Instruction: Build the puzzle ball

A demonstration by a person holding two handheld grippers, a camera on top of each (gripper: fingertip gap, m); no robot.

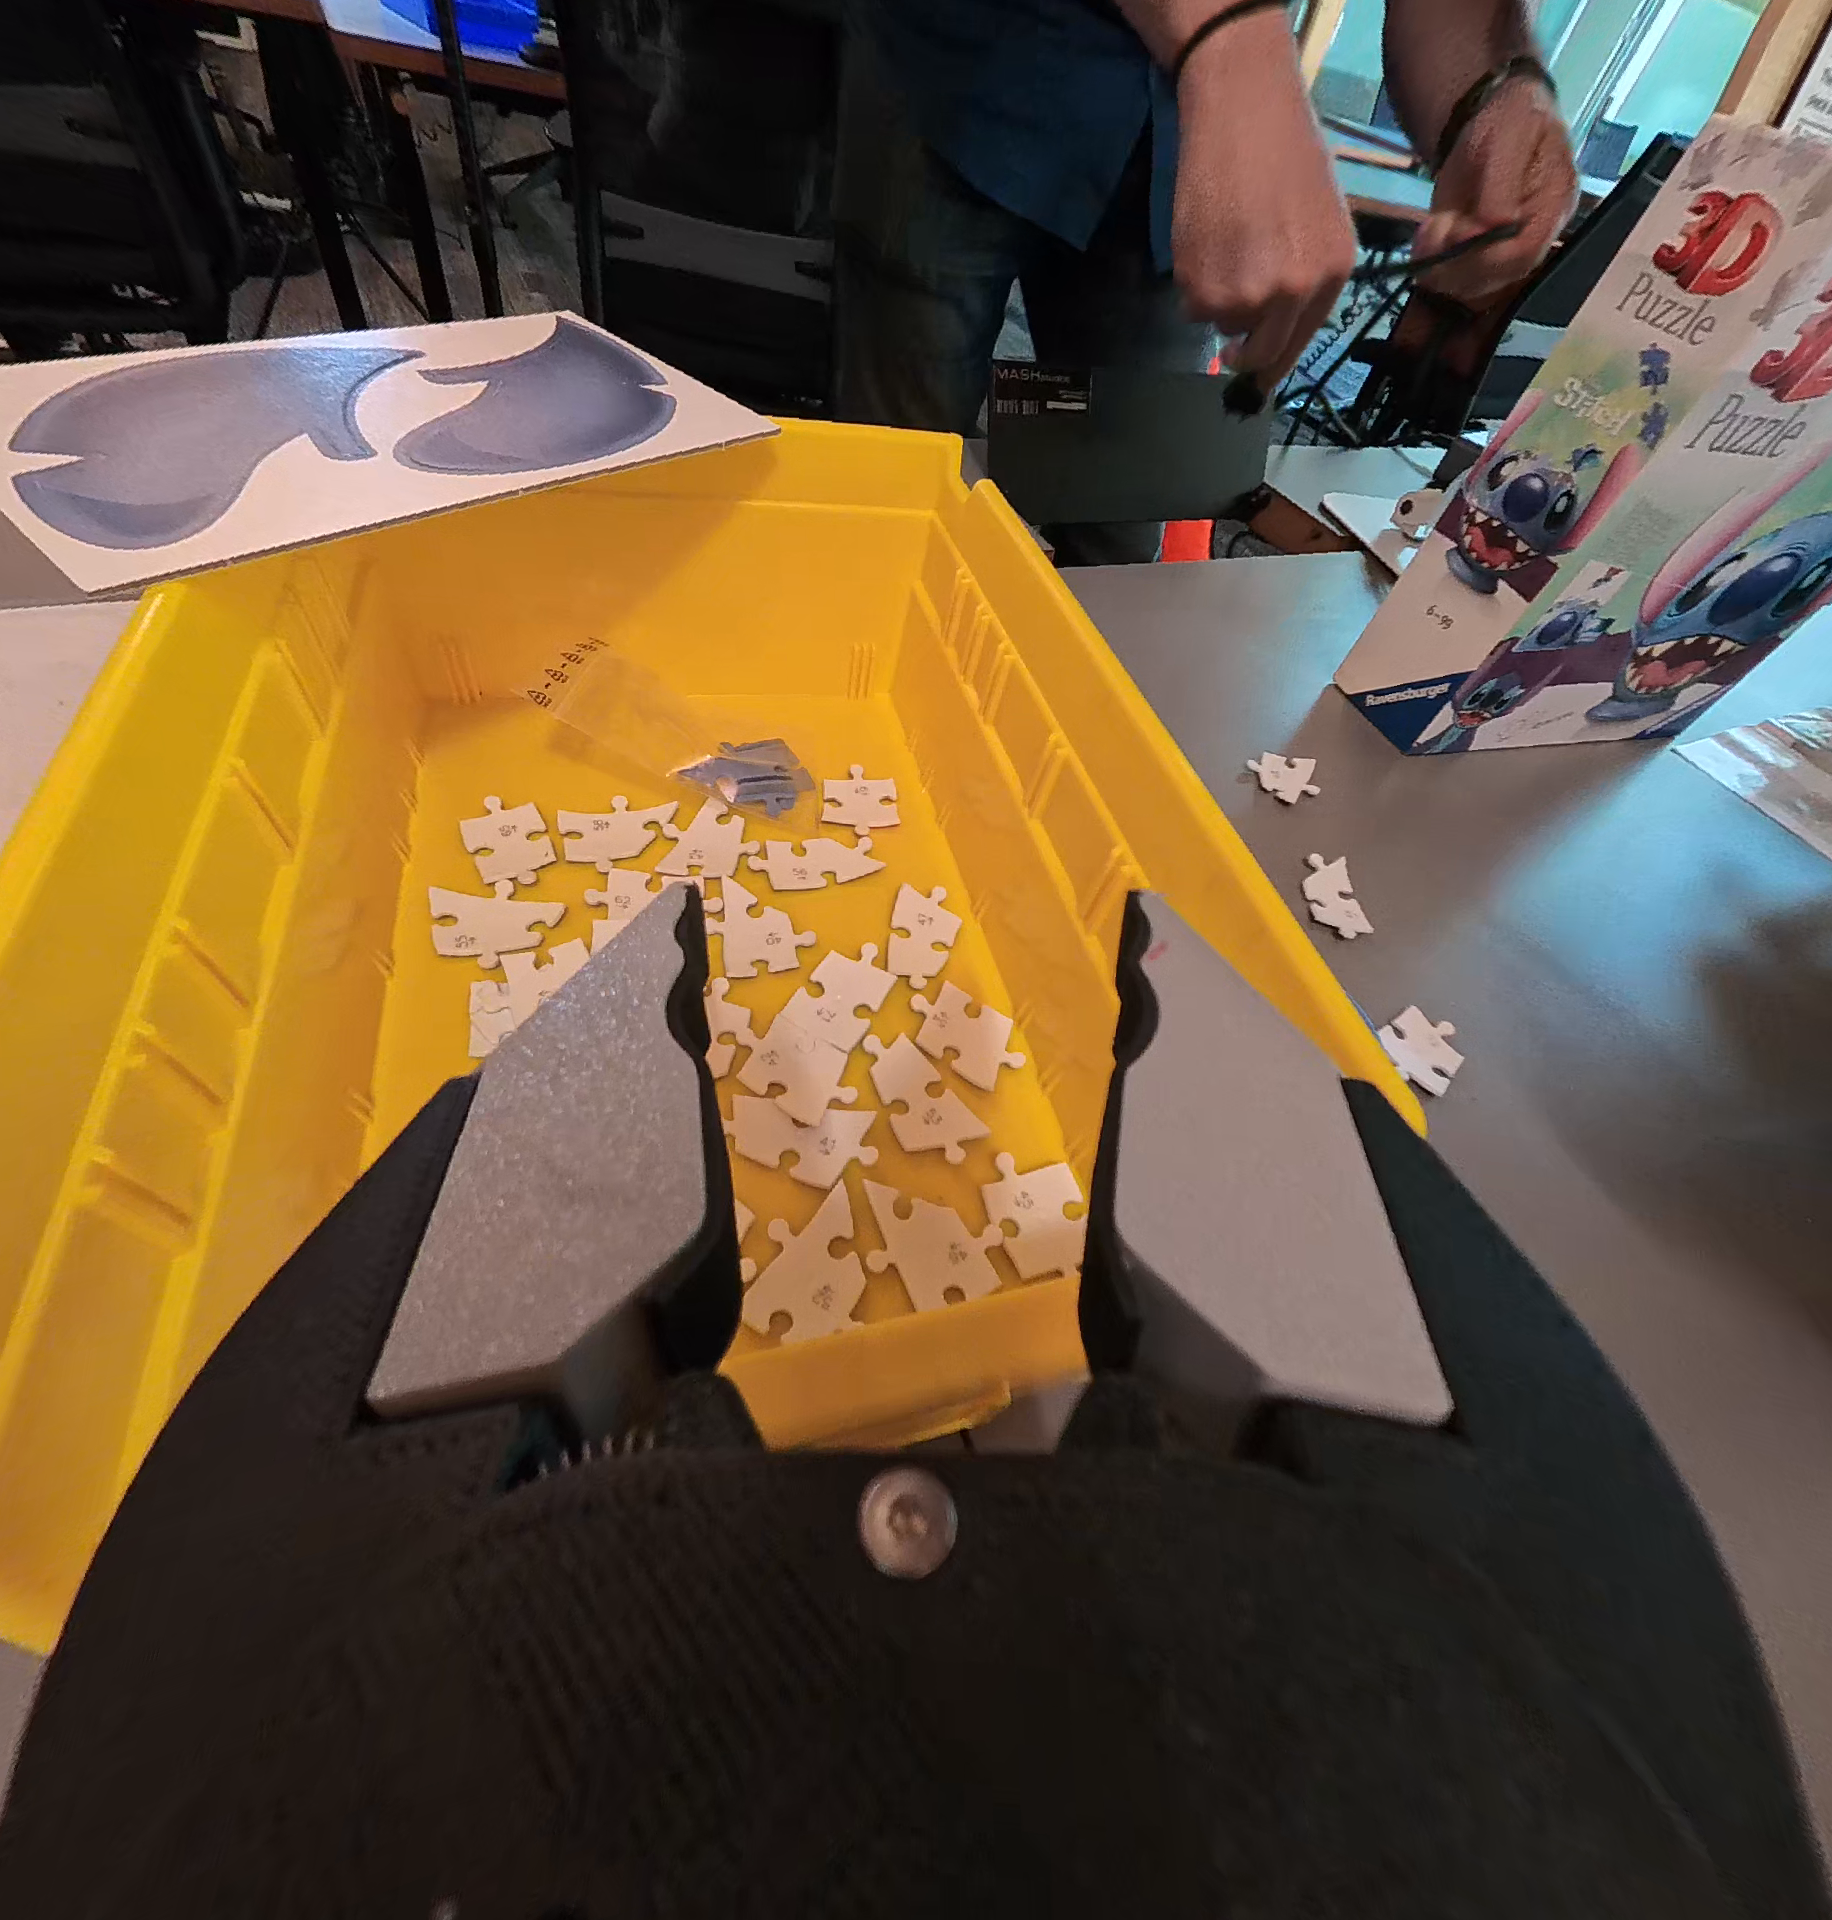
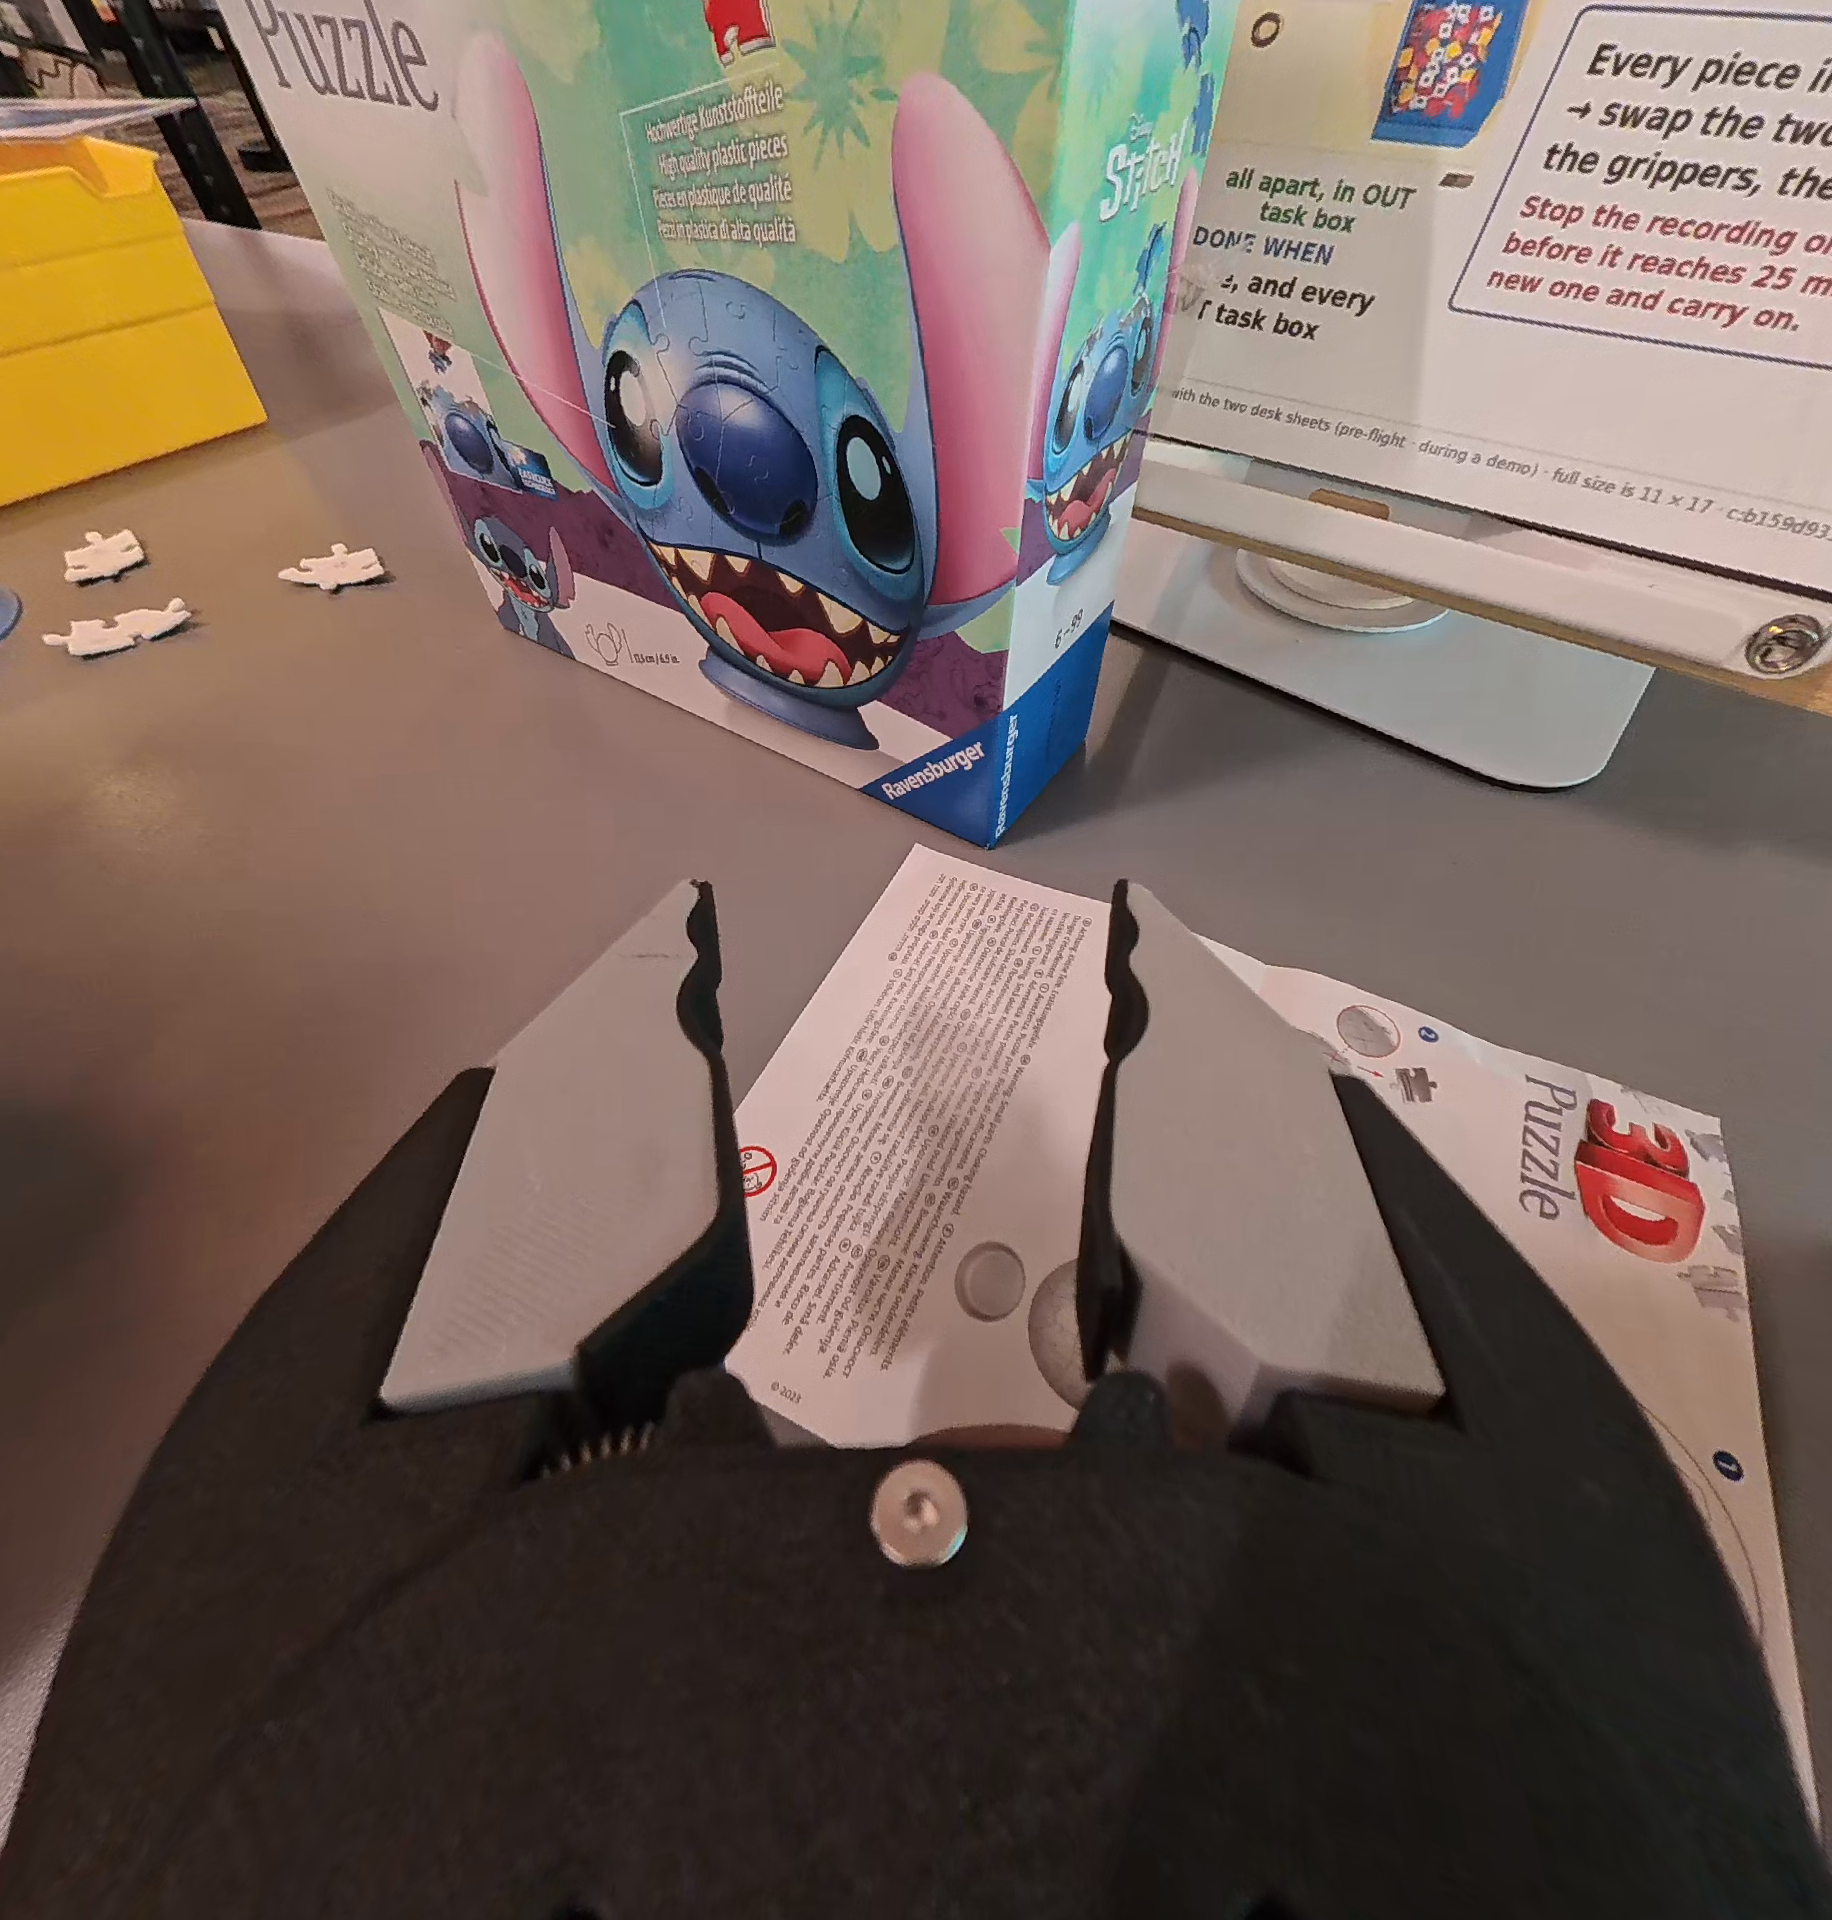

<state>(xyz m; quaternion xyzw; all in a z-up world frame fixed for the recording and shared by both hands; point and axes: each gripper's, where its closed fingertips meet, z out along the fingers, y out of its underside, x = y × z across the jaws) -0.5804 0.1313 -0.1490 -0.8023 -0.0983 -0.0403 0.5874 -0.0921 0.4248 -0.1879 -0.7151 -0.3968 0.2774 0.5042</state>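
puzzle box (image 1: 1660, 499) cut off at right edge, person's hands (image 1: 1265, 270) motion-blurred

White plastic puzzle pieces (image 1: 808, 1049) lie in a bright yellow plastic bin (image 1: 143, 935). The tall cardboard puzzle box (image 2: 746, 416) shows blue, pink and green. The counter (image 2: 320, 883) is plain grey. Each tool has grey fingers (image 1: 579, 1122) on black.

Glossy yellow plastic bin (image 1: 216, 831); matt white puzzle pieces (image 1: 818, 1039) inside. Smooth grey counter (image 2: 268, 883); printed cardboard box (image 2: 787, 416); paper leaflet (image 2: 922, 1091) at six o'clock.
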